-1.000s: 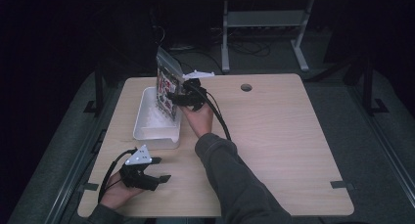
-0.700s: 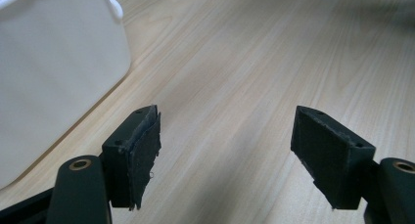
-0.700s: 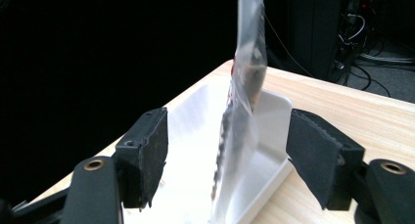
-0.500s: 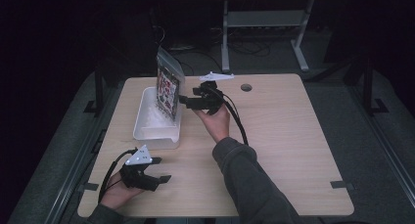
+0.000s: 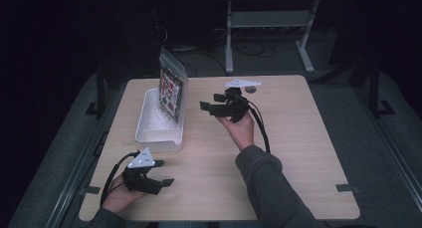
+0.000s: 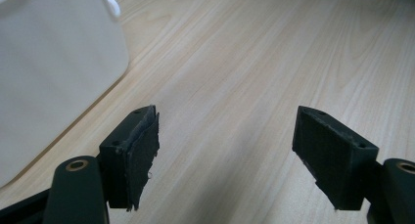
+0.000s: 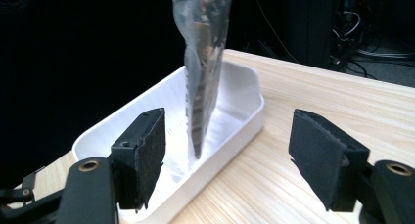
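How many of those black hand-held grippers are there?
2. The left hand-held gripper rests near the table's front edge; the right hand-held gripper is beside the white tray.

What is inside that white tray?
A clear bag of small colourful pieces stands on edge in the tray, against its right wall. The rest of the floor looks bare; what lies under the bag is hidden.

The bag (image 5: 171,91) stands in the tray (image 5: 149,131), left of the right claw (image 5: 205,107).
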{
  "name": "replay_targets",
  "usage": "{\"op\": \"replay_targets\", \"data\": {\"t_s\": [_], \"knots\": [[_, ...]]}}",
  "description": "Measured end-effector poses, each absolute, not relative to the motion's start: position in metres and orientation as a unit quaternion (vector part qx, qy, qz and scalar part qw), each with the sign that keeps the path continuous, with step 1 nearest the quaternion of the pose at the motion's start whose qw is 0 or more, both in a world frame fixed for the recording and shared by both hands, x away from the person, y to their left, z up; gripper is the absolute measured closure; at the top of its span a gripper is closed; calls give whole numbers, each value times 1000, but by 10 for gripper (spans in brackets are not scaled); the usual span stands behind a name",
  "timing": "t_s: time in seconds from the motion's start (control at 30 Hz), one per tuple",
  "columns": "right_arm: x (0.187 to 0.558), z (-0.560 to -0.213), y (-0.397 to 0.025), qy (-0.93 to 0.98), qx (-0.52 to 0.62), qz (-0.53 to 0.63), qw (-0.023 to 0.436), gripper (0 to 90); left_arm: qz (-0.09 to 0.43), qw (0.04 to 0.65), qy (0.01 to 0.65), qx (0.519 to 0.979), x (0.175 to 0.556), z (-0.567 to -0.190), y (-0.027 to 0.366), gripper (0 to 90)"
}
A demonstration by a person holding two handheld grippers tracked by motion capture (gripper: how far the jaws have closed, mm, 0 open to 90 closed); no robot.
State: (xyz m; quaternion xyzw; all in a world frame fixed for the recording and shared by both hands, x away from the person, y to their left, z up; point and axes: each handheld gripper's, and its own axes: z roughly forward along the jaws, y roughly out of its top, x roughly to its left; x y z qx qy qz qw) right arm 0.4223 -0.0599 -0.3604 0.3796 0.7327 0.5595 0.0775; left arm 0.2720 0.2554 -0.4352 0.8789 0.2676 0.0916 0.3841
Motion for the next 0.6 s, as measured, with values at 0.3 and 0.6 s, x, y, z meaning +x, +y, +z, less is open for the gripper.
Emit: {"op": "replay_targets", "data": {"t_s": [0.3,0.6], "knots": [[413,-362,-86,736,382,553,77,287,91,383,268,879,272,-435,255,244],[404,-363,-111,735,388,551,80,289,92,384,269,878,272,-435,255,244]]}}
